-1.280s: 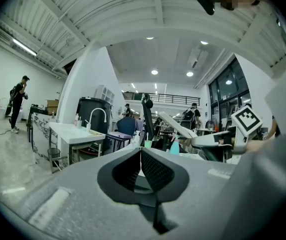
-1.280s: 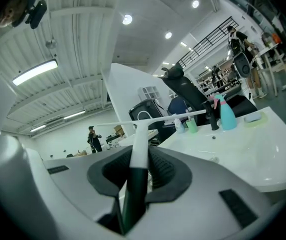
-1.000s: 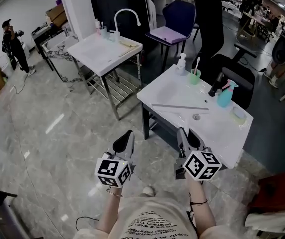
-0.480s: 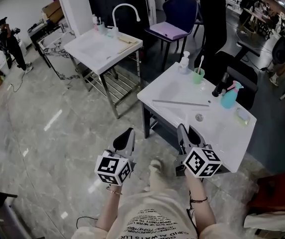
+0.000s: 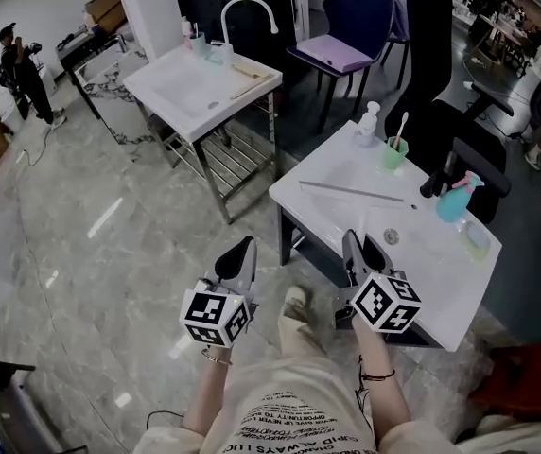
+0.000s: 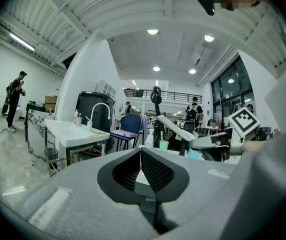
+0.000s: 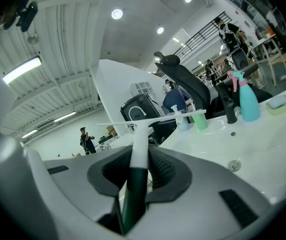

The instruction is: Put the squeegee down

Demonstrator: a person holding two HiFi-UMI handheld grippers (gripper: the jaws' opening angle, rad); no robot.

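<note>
Holding squeegee (image 7: 141, 134) by the white sink counter (image 5: 441, 268): R gripper (image 7: 139, 156) jaws were clamped on its handle, blade out front.
L gripper (image 6: 141, 156) jaws sat together, empty. Vs 1 s earlier, counter lay further right in head view and shoe (image 5: 296, 299) had stepped fwd. Only R gripper view showed the grip.

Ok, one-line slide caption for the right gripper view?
Right gripper shut on the squeegee handle, its blade out over the white sink counter.

Lines of dark print cross the front of the person's pale shirt (image 5: 285, 422), too small and blurred to read; nothing else carries legible lettering.
</note>
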